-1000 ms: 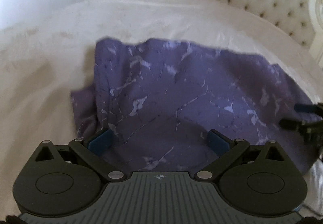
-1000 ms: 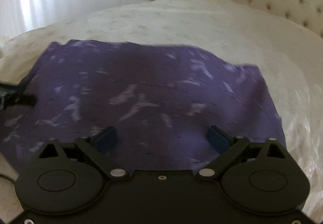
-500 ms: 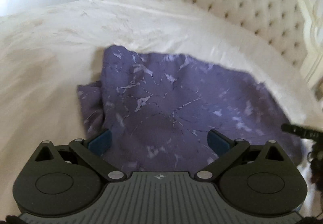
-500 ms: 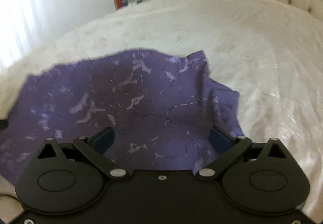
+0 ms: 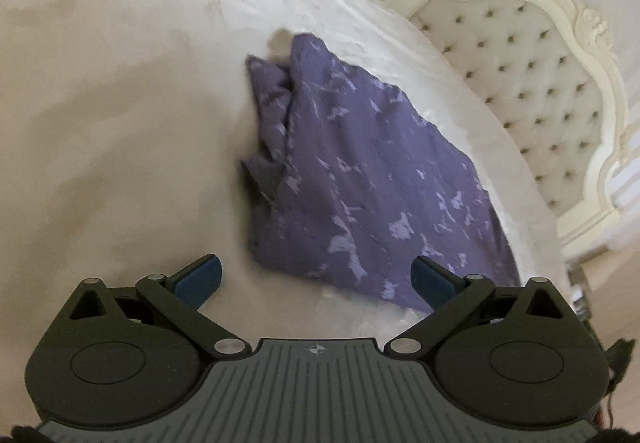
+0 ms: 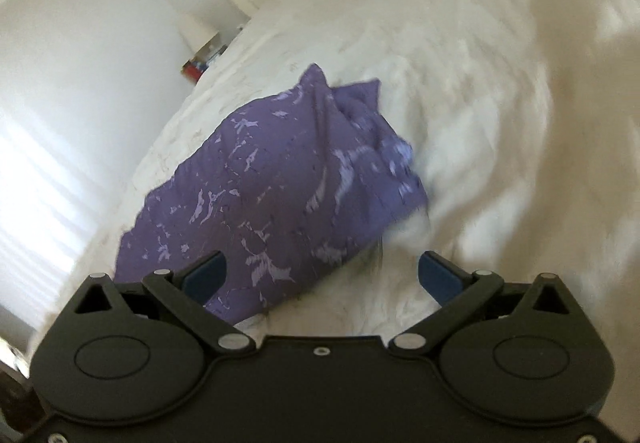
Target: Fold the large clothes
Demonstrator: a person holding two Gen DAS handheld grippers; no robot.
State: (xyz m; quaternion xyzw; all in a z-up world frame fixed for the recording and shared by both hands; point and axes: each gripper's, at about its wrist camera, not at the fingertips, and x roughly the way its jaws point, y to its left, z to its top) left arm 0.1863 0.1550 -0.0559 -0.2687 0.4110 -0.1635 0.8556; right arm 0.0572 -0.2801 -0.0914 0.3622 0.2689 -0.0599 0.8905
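Note:
A purple garment with a pale marbled print (image 5: 360, 179) lies on the white bed, roughly flat, with a bunched edge on its left side in the left wrist view. It also shows in the right wrist view (image 6: 272, 187), bunched at its right side. My left gripper (image 5: 316, 279) is open and empty, held above the bed near the garment's near edge. My right gripper (image 6: 320, 275) is open and empty, also above the garment's near edge. Neither touches the cloth.
The white bedspread (image 5: 120, 123) spreads wide around the garment. A cream tufted headboard (image 5: 532, 83) stands at the right of the left wrist view. A nightstand with a lamp and small items (image 6: 200, 55) stands beyond the bed. A bright window is at left.
Both grippers have pulled back and up from the garment and tilted. The cloth now looks smaller and further off; it was right under the fingers before. Both stay open.

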